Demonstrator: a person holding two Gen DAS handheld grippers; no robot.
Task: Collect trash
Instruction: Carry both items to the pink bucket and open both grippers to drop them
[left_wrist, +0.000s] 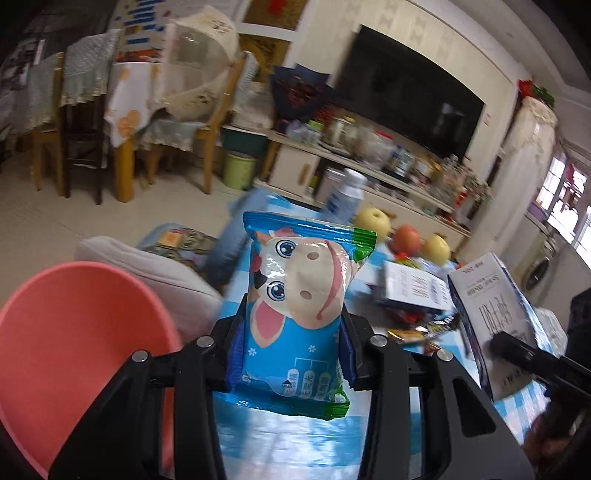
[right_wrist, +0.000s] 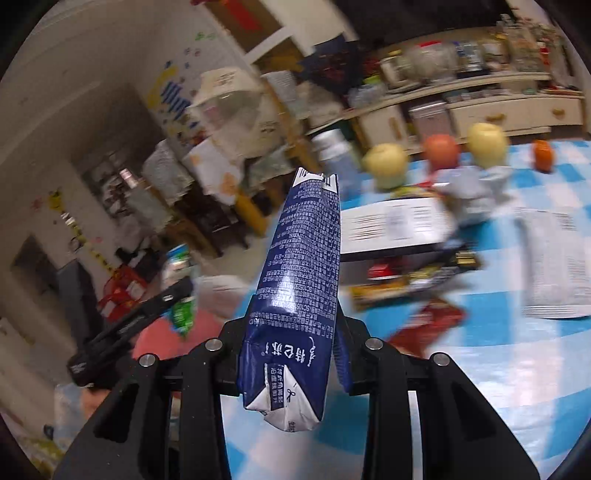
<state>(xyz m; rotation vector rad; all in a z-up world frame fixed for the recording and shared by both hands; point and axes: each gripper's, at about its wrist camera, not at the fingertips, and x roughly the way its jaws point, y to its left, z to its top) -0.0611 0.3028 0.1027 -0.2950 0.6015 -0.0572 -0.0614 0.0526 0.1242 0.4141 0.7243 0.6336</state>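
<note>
A blue snack packet printed with a cartoon cow stands upright between the fingers of my left gripper, which is shut on its lower half. It hangs beside a pink bin at the left. My right gripper is shut on a flattened dark blue milk carton that points up and away. The left wrist view shows this carton at the right, above the table. In the right wrist view the left gripper's finger shows at the left, over the pink bin.
On the blue-checked tablecloth lie several wrappers, a red wrapper, a white box, a printed sheet, a bottle and some fruit. Beyond are chairs, a green bin and a television shelf.
</note>
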